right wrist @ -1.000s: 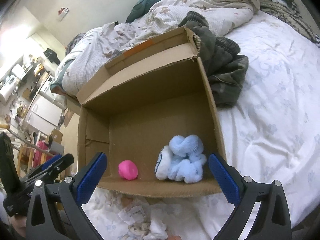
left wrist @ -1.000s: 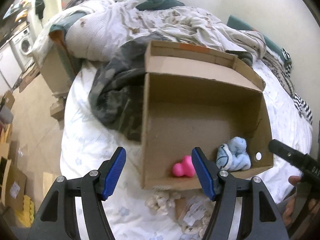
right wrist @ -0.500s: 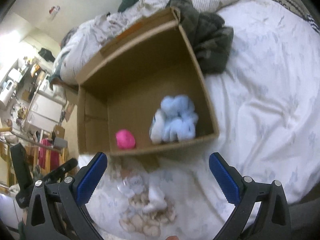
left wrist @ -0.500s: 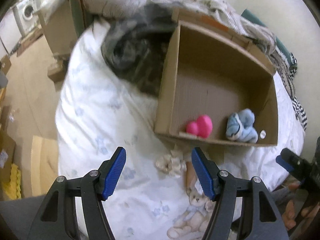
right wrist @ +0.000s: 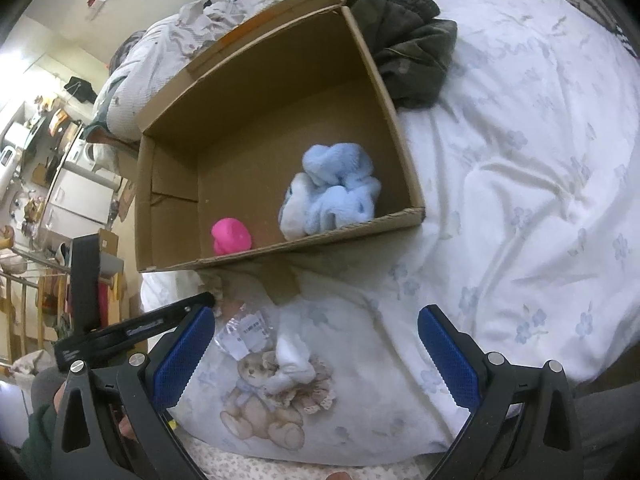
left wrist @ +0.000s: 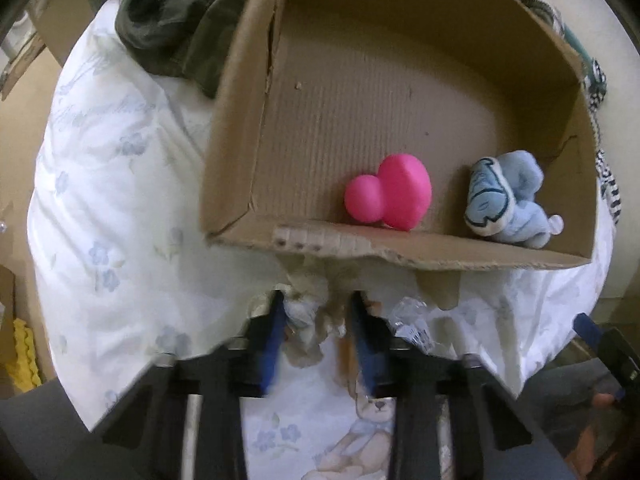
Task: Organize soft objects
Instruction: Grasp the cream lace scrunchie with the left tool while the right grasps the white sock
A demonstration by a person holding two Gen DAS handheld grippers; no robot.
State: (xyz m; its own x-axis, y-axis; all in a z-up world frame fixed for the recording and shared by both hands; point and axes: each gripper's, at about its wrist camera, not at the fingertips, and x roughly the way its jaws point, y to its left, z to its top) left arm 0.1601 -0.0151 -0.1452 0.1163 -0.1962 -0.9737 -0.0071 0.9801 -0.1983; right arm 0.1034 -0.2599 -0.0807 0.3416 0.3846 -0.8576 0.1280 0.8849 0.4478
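Note:
An open cardboard box (left wrist: 240,184) (right wrist: 400,152) lies on the bed. It holds a pink soft toy (left wrist: 390,194) (right wrist: 232,236) and a light blue plush (left wrist: 506,202) (right wrist: 332,194). My left gripper (left wrist: 316,320) is shut on a cream frilly soft object (left wrist: 308,312) on the sheet just in front of the box. My right gripper (right wrist: 316,352) is open and empty above the sheet, over a white cloth piece with lace (right wrist: 296,364). The left gripper's body (right wrist: 132,328) shows at the left of the right wrist view.
A dark green garment (left wrist: 176,20) (right wrist: 412,52) lies beside the box. A clear plastic packet with a label (left wrist: 412,328) (right wrist: 244,332) lies on the flowered sheet (right wrist: 520,160). A teddy bear print (right wrist: 260,404) is on the bedding. The bed edge and floor are at left.
My left gripper has moved down and forward to the cream frilly object and closed its jaws on it. My right gripper has pulled back a little and stays open.

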